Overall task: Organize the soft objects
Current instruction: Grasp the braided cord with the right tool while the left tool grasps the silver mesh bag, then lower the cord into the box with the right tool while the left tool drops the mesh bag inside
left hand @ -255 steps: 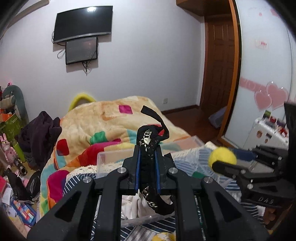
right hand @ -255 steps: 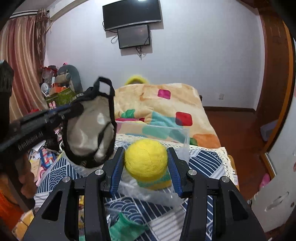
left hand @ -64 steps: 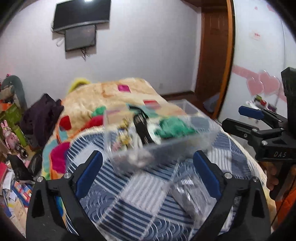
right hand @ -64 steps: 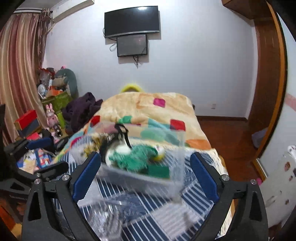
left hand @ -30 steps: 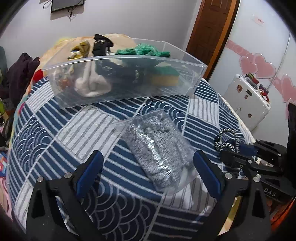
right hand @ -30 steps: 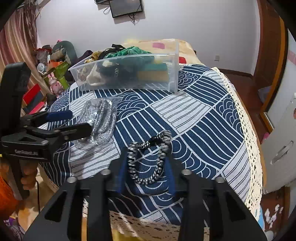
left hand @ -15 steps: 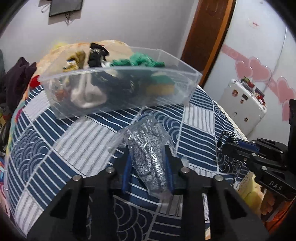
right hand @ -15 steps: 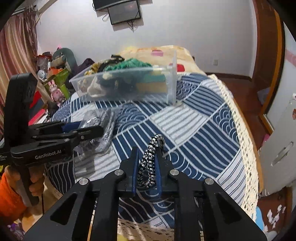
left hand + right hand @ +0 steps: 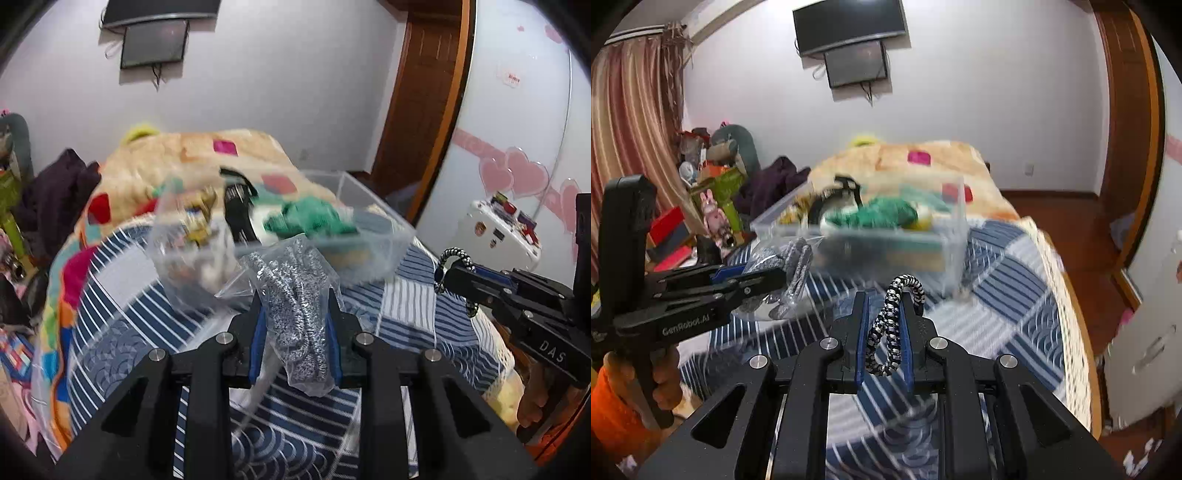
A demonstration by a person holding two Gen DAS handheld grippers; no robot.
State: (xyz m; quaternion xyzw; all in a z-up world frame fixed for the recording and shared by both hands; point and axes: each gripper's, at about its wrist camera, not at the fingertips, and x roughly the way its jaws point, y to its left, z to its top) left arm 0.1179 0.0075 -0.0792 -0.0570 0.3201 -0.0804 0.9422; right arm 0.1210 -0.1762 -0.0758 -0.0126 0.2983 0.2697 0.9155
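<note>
My left gripper point(image 9: 294, 301) is shut on a clear plastic bag of grey-white braided cord point(image 9: 295, 291) and holds it above the blue patterned tablecloth point(image 9: 122, 332). It also shows in the right wrist view point(image 9: 764, 278) with the bag point(image 9: 794, 266). My right gripper point(image 9: 885, 299) is shut on a black-and-white braided loop point(image 9: 892, 317), lifted off the cloth; it shows at the right of the left wrist view point(image 9: 443, 273). Beyond both stands a clear plastic bin point(image 9: 391, 236) holding green fabric point(image 9: 310, 219), a black strap and other soft things.
A bed with a colourful patched blanket point(image 9: 923, 162) lies behind the table. Clutter and toys point(image 9: 713, 184) stand at the left by a striped curtain. A white cabinet point(image 9: 498, 232) and a wooden door frame are at the right. The table's lace edge point(image 9: 1071, 314) runs along the right.
Both grippers have risen and tilted up from the cloth, each carrying its item. The bin now appears nearer and at eye level. The view is motion-blurred.
</note>
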